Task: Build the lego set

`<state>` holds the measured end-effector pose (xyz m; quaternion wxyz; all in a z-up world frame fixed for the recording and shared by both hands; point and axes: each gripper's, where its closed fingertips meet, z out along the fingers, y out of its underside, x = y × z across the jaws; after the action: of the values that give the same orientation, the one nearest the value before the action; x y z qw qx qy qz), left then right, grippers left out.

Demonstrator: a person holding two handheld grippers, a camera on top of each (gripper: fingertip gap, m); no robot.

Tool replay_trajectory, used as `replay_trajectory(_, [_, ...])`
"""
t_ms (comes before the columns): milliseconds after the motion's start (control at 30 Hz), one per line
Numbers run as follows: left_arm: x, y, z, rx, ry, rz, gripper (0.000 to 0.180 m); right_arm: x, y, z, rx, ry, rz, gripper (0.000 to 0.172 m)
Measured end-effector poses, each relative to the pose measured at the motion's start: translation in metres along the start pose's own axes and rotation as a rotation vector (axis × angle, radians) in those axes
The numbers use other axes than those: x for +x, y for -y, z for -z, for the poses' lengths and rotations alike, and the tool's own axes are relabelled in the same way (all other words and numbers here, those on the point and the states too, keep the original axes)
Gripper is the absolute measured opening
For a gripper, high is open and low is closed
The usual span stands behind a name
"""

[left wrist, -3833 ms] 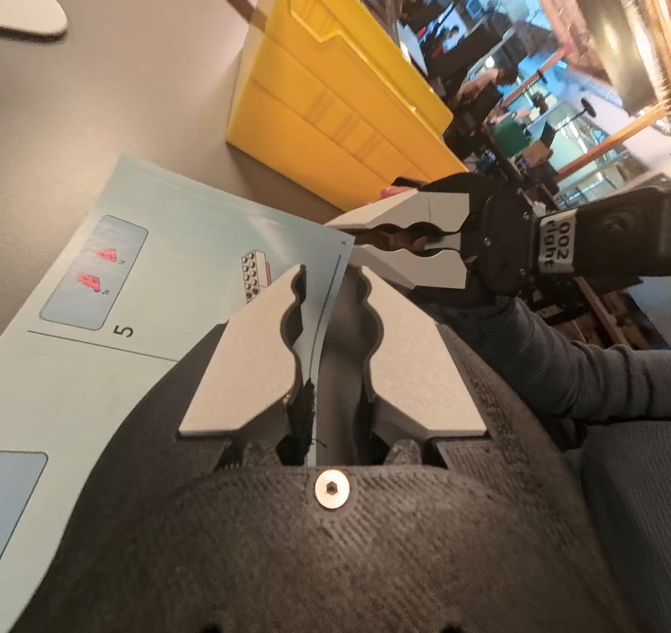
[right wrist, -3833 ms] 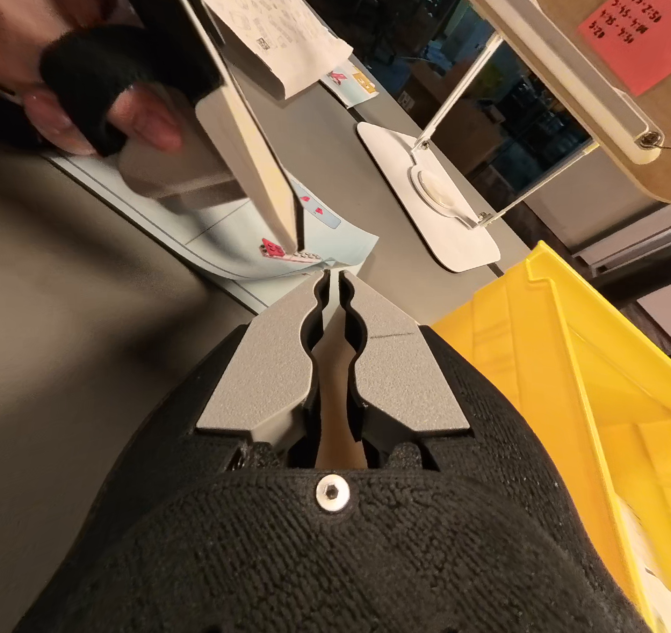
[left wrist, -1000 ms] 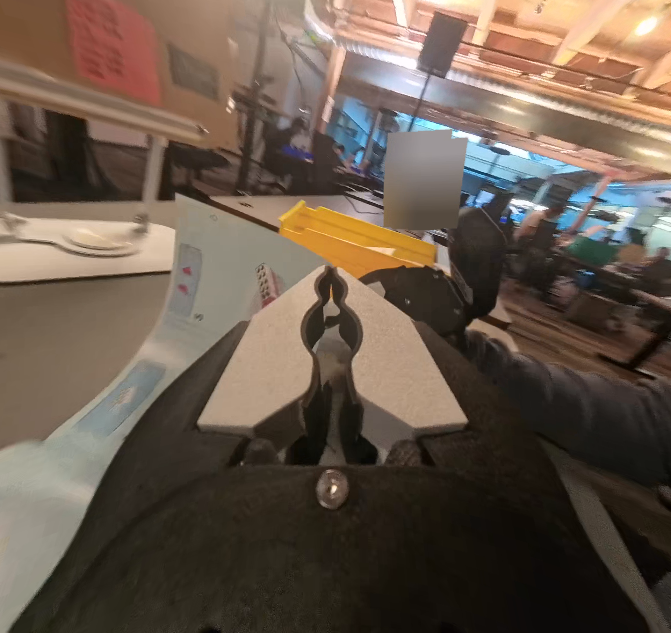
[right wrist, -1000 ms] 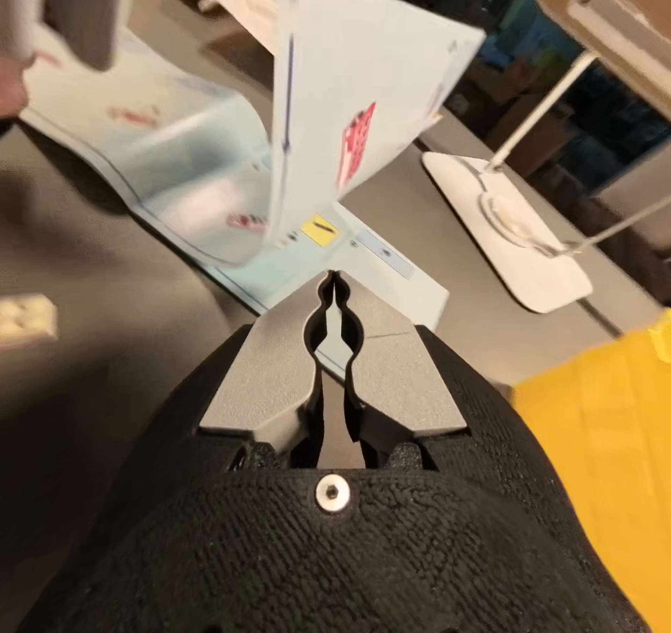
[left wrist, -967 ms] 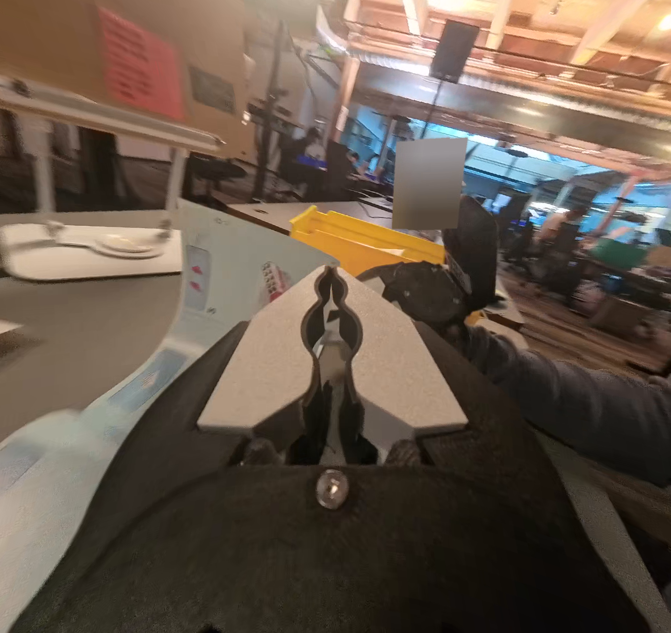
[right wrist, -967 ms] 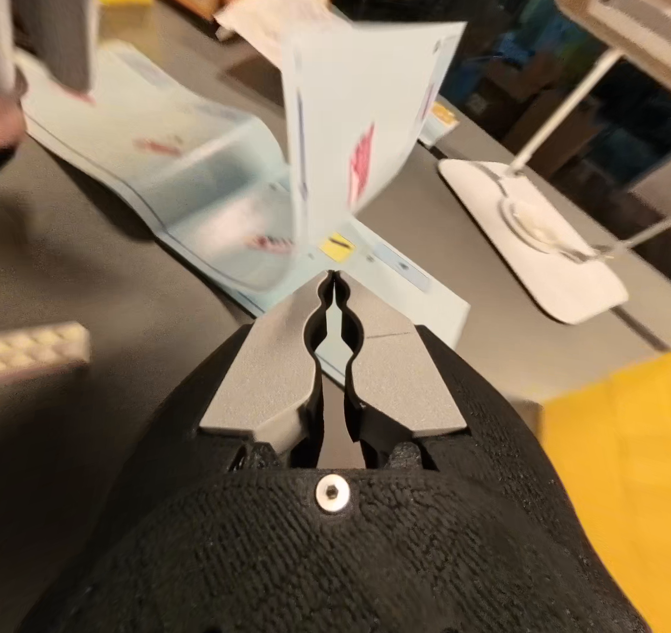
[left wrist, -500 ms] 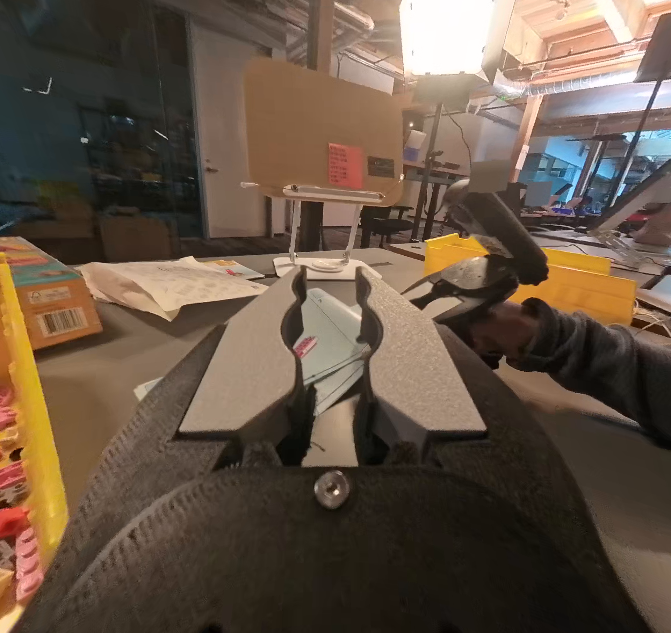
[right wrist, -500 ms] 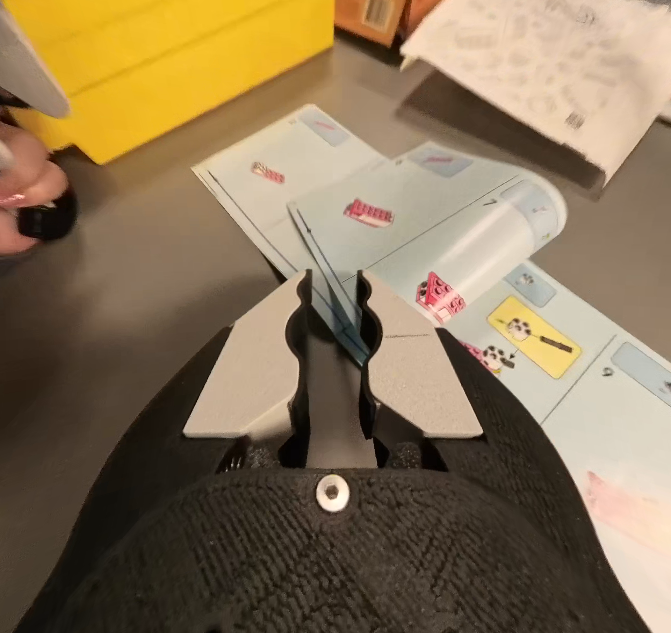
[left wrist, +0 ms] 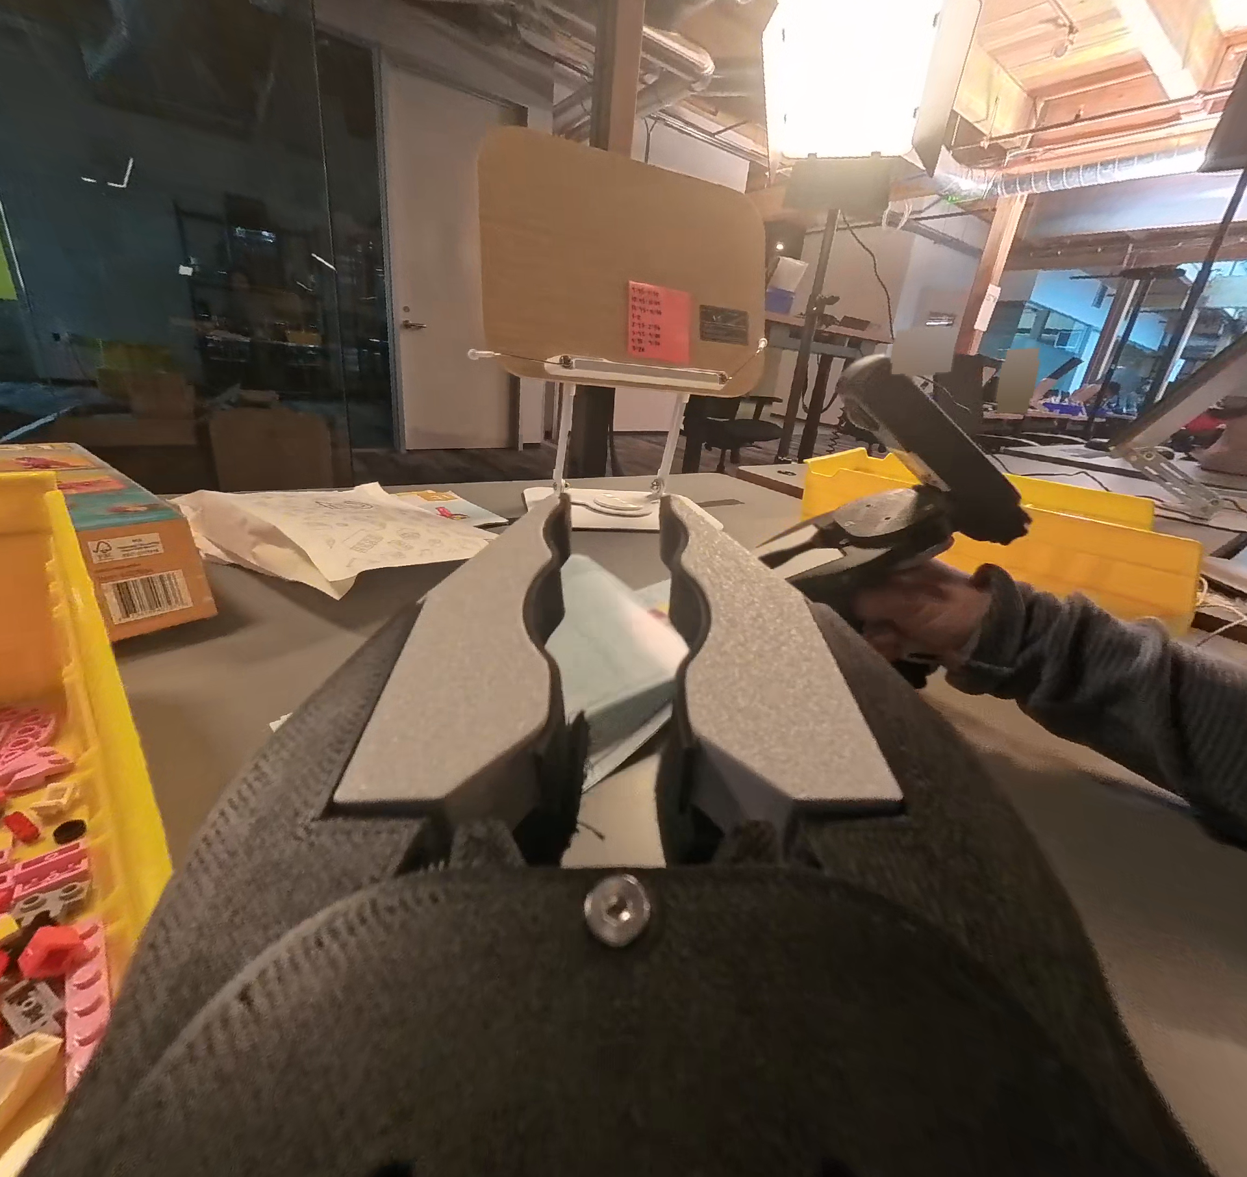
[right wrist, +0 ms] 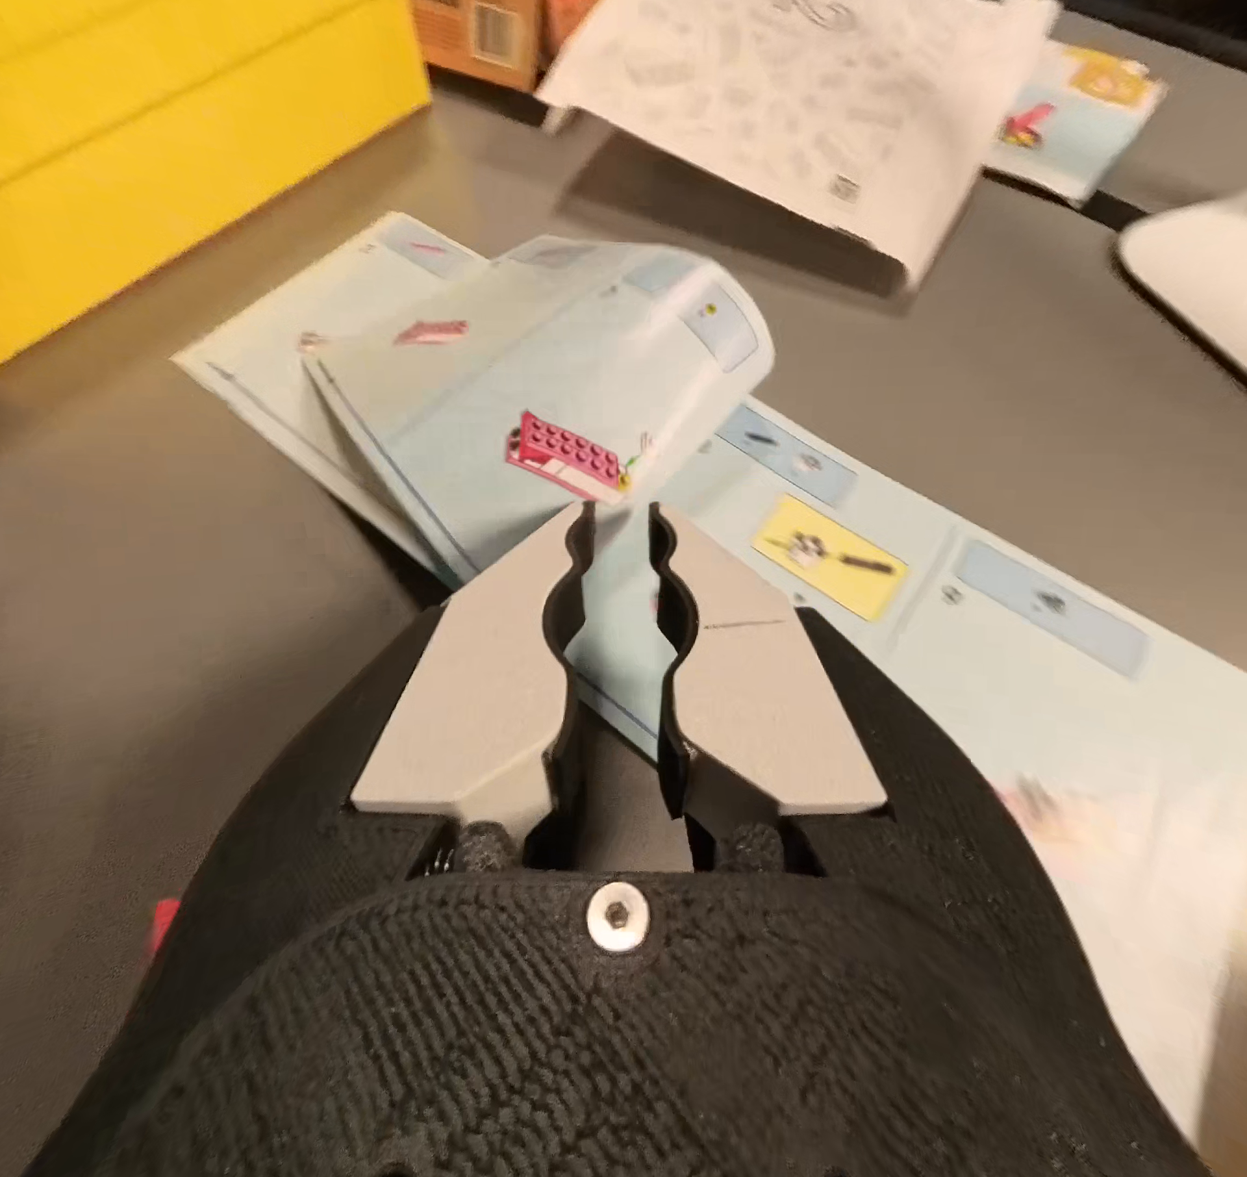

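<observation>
A light-blue instruction booklet lies open on the grey table, its top page curled over in a loop. My right gripper hovers just above the booklet's near edge. Its fingers stand a little apart and nothing is pressed between them. My left gripper is open and empty, raised above the table, and the booklet shows between its fingers. The right gripper, held by a hand in a dark sleeve, also shows at the right of the left wrist view.
A yellow bin of pink and red bricks stands at the left, with a cardboard box behind it. A white paper sheet and a wooden book stand stand farther back. Another yellow bin is at the right. About 20 centimeters separates my left fingertips from my right.
A second ago both grippers were shut and a booklet page stood lifted. Both have opened, the page has dropped into a curl, and the left gripper has drawn back. The right fingers have since narrowed.
</observation>
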<state>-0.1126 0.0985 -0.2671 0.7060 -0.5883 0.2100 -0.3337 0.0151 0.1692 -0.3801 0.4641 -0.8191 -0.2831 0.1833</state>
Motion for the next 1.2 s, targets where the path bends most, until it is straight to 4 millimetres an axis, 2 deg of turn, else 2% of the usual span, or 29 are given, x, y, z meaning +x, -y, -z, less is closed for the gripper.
replay_trajectory(67, [0.002, -0.001, -0.001, -0.008, -0.003, -0.023, 0.025, -0.017, 0.005, -0.006, 0.006, 0.066, 0.015, 0.018])
replay_trajectory(133, [0.003, -0.003, -0.001, -0.019, 0.000, -0.041, 0.025, -0.025, -0.002, -0.011, -0.043, 0.086, 0.034, 0.020])
replay_trajectory(200, [0.002, -0.004, -0.002, -0.030, 0.009, -0.052, 0.025, -0.026, -0.013, -0.014, -0.102, 0.066, 0.079, 0.023])
replay_trajectory(400, [0.001, -0.005, 0.002, -0.041, 0.028, -0.081, 0.025, -0.027, -0.020, -0.016, -0.151, 0.052, 0.112, 0.024])
replay_trajectory(567, [0.008, -0.002, 0.011, -0.034, 0.047, -0.141, 0.024, -0.030, -0.015, -0.013, -0.127, 0.039, 0.130, 0.026])
replay_trajectory(667, [0.016, 0.005, 0.023, -0.003, 0.059, -0.177, 0.024, -0.021, 0.008, 0.008, 0.057, -0.044, 0.162, 0.026])
replay_trajectory(767, [0.023, 0.016, 0.043, 0.035, 0.088, -0.207, 0.024, 0.000, 0.028, 0.041, 0.263, -0.204, 0.248, 0.025])
replay_trajectory(867, [0.023, 0.023, 0.072, 0.048, 0.160, -0.292, 0.025, 0.027, 0.031, 0.072, 0.383, -0.381, 0.354, 0.023])
replay_trajectory(967, [0.007, 0.043, 0.105, 0.072, 0.307, -0.422, 0.025, 0.050, 0.029, 0.099, 0.480, -0.522, 0.390, 0.028])
replay_trajectory(1067, [-0.018, 0.067, 0.128, 0.064, 0.414, -0.463, 0.027, 0.061, 0.032, 0.120, 0.555, -0.584, 0.370, 0.031])
replay_trajectory(1200, [-0.060, 0.085, 0.148, 0.094, 0.502, -0.363, 0.035, 0.067, 0.031, 0.125, 0.574, -0.594, 0.328, 0.030])
